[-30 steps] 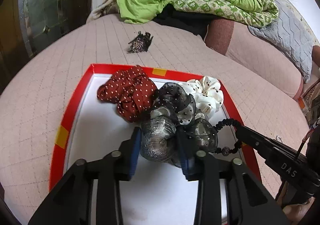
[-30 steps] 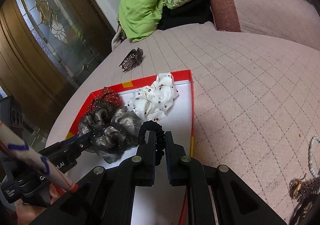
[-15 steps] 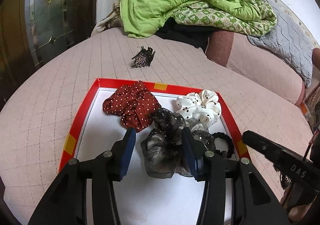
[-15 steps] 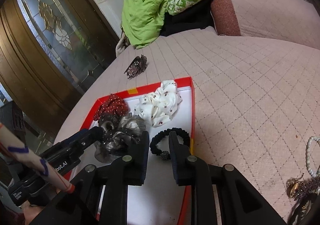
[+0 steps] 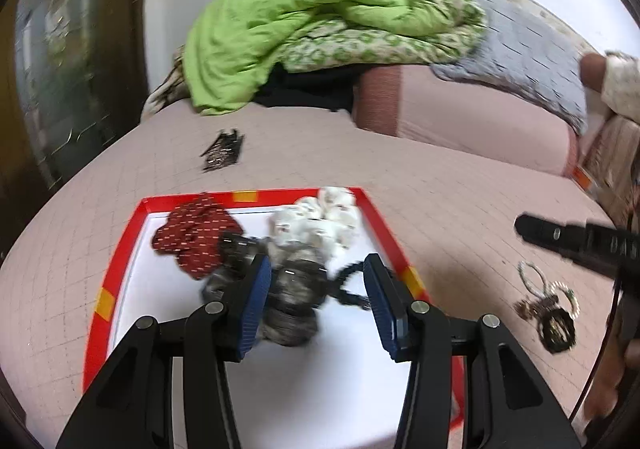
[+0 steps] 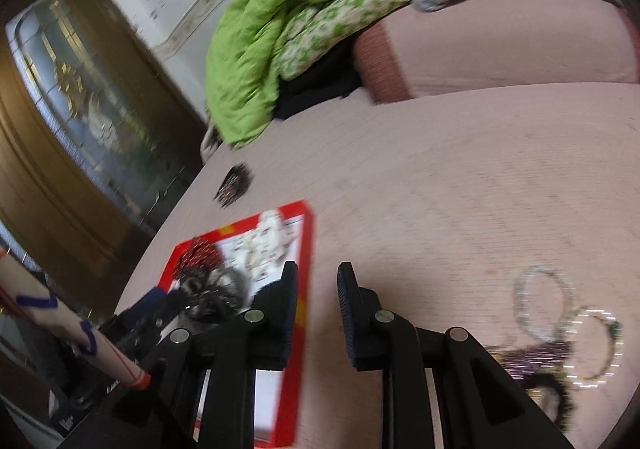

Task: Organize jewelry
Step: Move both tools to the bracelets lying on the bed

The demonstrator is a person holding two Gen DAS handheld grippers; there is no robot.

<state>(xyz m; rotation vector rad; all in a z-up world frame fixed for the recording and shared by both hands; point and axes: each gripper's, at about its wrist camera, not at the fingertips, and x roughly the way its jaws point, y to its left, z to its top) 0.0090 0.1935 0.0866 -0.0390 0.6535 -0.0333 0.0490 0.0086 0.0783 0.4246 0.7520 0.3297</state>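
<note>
Pink quilted bedding (image 5: 460,209) bears a red-rimmed white tray (image 5: 384,227) of fabric scrunchies (image 5: 288,289), both grippers, left (image 5: 316,303) and right (image 6: 317,315), spread empty above it.

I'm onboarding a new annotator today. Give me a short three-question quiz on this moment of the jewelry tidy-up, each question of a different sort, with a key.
1. True or false: the left gripper is clamped on the grey scrunchie.
2. Multiple choice: the black beaded bracelet lies (A) inside the red tray, (B) on the green quilt, (C) beside the hair claw.
3. Fill in: the loose heap of bracelets lies on the pink ____, off the right gripper's right side.

Key
1. False: its jaws stand open.
2. A
3. bedspread
</note>
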